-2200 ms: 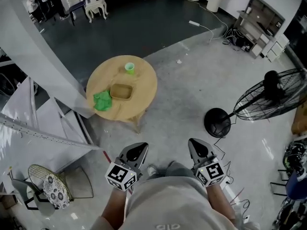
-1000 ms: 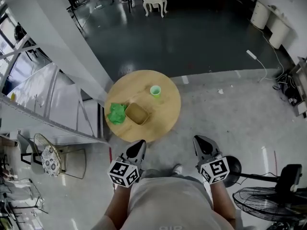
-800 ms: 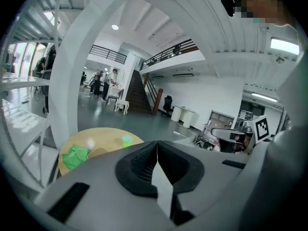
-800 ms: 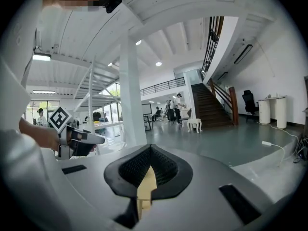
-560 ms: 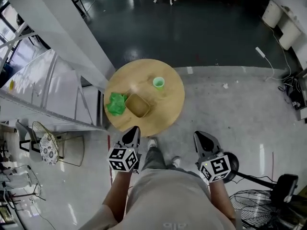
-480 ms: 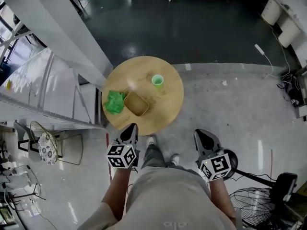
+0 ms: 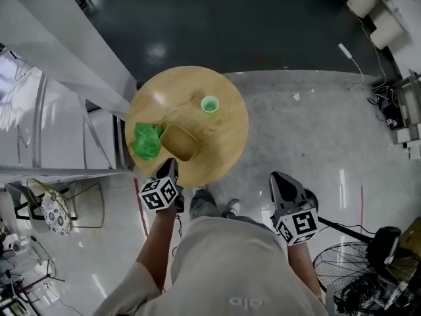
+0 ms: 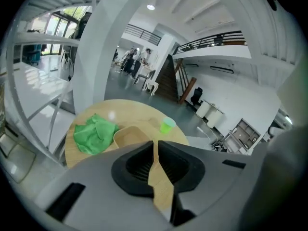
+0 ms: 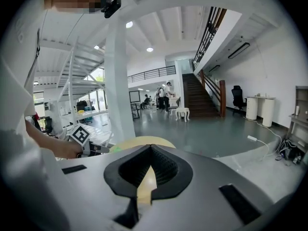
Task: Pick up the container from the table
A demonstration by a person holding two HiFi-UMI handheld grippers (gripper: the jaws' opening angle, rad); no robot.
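Both pairs of jaws shut, empty: we are holding the left gripper point(image 7: 170, 167) over the tabletop point(image 7: 227, 127) edge, nearest the container point(image 7: 179, 141), likely for grasping; the right gripper point(image 7: 283, 182) is hanging aside.

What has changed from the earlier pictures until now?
The person has come up to the table. The left gripper moved forward to its near edge, toward the container, jaws shut, holding nothing. The right gripper stays back. The container, green cloth and green cup lie unmoved.
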